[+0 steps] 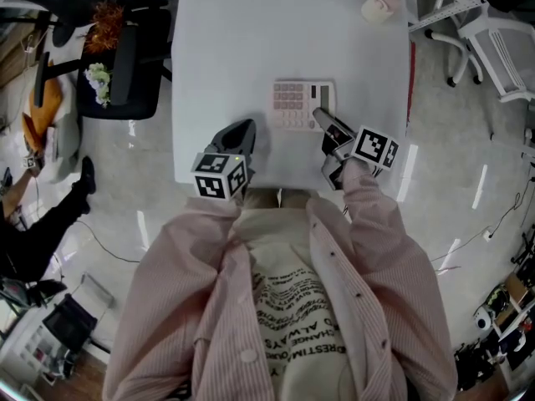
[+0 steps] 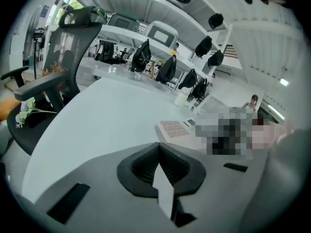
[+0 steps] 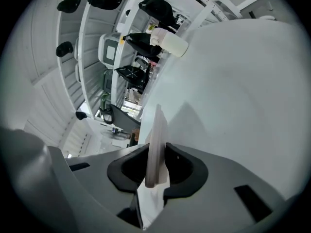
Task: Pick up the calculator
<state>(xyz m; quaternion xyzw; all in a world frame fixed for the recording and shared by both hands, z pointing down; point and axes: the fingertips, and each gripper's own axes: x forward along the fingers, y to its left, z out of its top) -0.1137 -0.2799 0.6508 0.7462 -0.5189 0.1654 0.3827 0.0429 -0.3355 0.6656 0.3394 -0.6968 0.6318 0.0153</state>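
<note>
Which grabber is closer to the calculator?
Right. The right gripper grips the calculator by its edge; the left gripper sits shut, apart, to its left.

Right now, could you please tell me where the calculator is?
In the head view the calculator is on the white table near its front edge, right of centre, its right side clamped in the right gripper; the left gripper is to its left.

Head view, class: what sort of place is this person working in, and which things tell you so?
Probably an open-plan office or lab: a white table with a calculator, a black office chair beside it, and rows of desks and chairs behind.
</note>
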